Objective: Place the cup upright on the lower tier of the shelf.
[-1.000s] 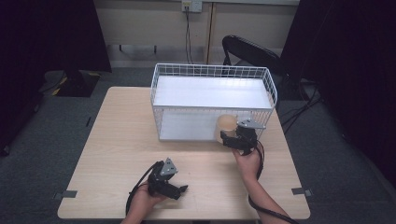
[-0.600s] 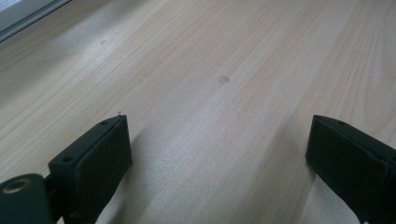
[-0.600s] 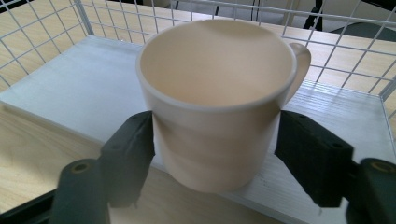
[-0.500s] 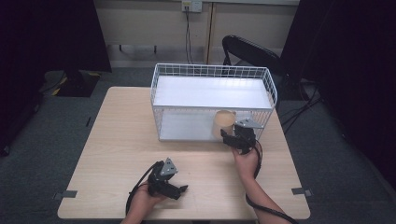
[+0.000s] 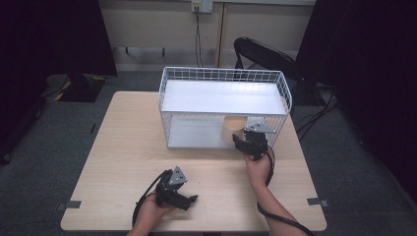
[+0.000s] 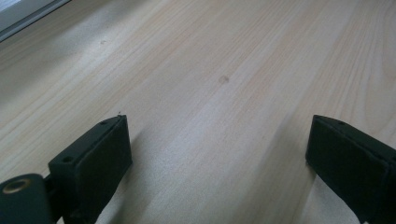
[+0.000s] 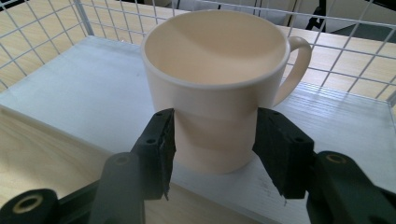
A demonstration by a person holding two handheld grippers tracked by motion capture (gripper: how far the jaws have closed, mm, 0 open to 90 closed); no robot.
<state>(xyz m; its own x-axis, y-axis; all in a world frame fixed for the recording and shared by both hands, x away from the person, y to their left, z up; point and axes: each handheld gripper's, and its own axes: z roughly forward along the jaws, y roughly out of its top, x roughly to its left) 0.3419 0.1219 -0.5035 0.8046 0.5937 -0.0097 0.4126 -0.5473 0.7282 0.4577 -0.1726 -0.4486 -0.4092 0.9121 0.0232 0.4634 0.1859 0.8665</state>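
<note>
Cream mug (image 7: pixel 215 88): upright on the lower white shelf (image 7: pixel 84 93) of the wire rack (image 5: pixel 223 78), near its front edge, handle turned away. Right gripper (image 7: pixel 215 144): jaws just closing, pads against the mug's sides. Left gripper (image 6: pixel 219 154): jaws wide, nothing between, resting on the wooden table (image 5: pixel 123 142), well apart.

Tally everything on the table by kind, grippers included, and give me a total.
Mug: 1, cream, upright on the rack's lower shelf
Wire rack: 1, white, two shelves
Grippers: 2, the left gripper on the table top and the right gripper with its jaws on either side of the mug
Total: 4
</note>
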